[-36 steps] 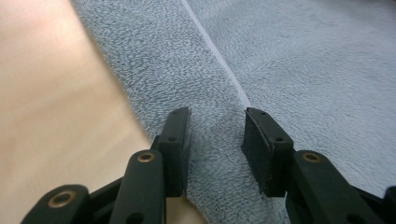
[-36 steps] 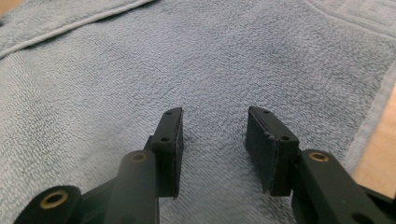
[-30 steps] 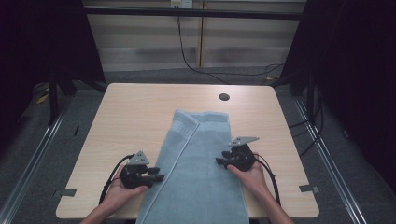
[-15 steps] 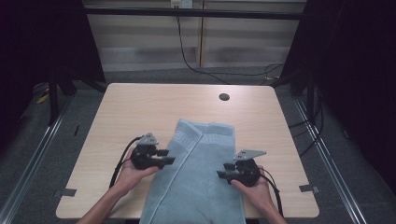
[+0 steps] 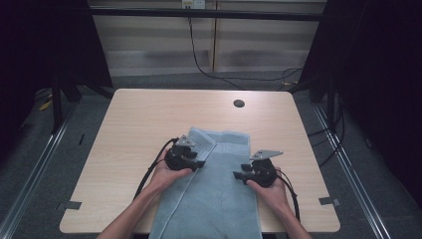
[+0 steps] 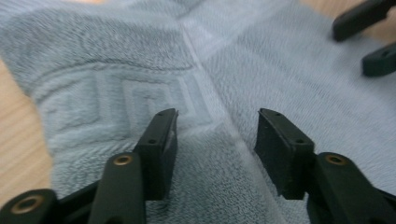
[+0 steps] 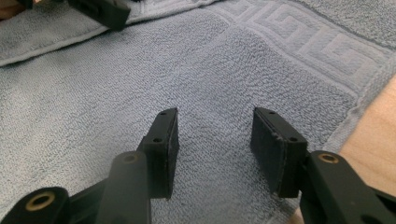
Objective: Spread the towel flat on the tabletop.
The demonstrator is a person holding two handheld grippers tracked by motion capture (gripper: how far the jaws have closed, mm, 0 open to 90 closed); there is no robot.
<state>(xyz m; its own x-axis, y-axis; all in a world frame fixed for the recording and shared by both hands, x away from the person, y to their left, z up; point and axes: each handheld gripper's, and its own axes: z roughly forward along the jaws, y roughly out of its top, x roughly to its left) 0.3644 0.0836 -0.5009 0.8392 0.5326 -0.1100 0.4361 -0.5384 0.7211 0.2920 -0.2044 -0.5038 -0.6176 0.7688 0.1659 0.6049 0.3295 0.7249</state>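
Since the earlier frame, the left gripper [image 5: 198, 163] has been carried inward over the towel [image 5: 219, 199], whose left edge is now folded across. Both sets of jaws have just been opening and stand apart with nothing clamped; the right gripper [image 5: 242, 175] is held over the towel on the table [image 5: 134, 119].

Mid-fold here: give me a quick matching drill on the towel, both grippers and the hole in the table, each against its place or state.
Things:
1. towel
2. left gripper
3. right gripper
4. table hole

Places or states:
A. near the far edge of the table, right of centre, on bare wood
B. jaws open over the towel's folded-in left edge, nothing between them
C. light blue, hanging over the near table edge
D. jaws open over the towel's right part, near its patterned border

Pairs: 1-C, 2-B, 3-D, 4-A
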